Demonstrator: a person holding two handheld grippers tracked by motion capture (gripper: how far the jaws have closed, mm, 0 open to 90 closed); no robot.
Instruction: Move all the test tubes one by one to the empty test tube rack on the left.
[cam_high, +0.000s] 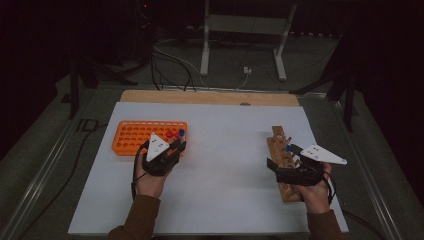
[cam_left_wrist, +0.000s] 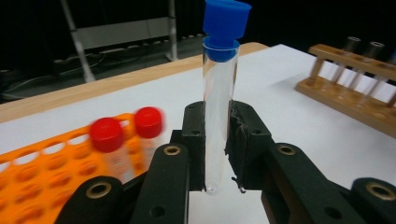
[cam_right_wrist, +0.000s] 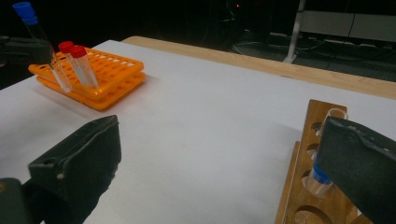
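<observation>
Left gripper (cam_high: 175, 148): we see it over the left half of the tabletop, at the near right corner of the orange rack, its jaws pinching a tube between the pads.
Blue-capped tube (cam_left_wrist: 219, 107): we find it upright in the left gripper's jaws, clear-walled, its rounded bottom just below the pads and its blue cap well above them; from the high view it sits just beside the rack's right end.
Right gripper (cam_high: 281, 161): we see it near the right edge of the tabletop, over the wooden rack, jaws spread wide with nothing pressed between them.
Wooden rack (cam_high: 281, 150): we see it lying lengthwise along the right edge, running from near to far; in the right gripper view one clear tube with a blue band (cam_right_wrist: 322, 175) stands in a hole close to the right-hand jaw.
White sheet (cam_high: 225, 165): we note it covers most of the tabletop and carries both racks, which lie well apart.
Orange rack (cam_high: 135, 135): we place it toward the far left of the sheet, many round holes on top.
Red-capped tubes (cam_right_wrist: 77, 63): we count two, standing side by side in holes at the rack's right end, just beside the held tube.
Wooden strip (cam_high: 210, 97): we see it bare along the far edge of the tabletop.
</observation>
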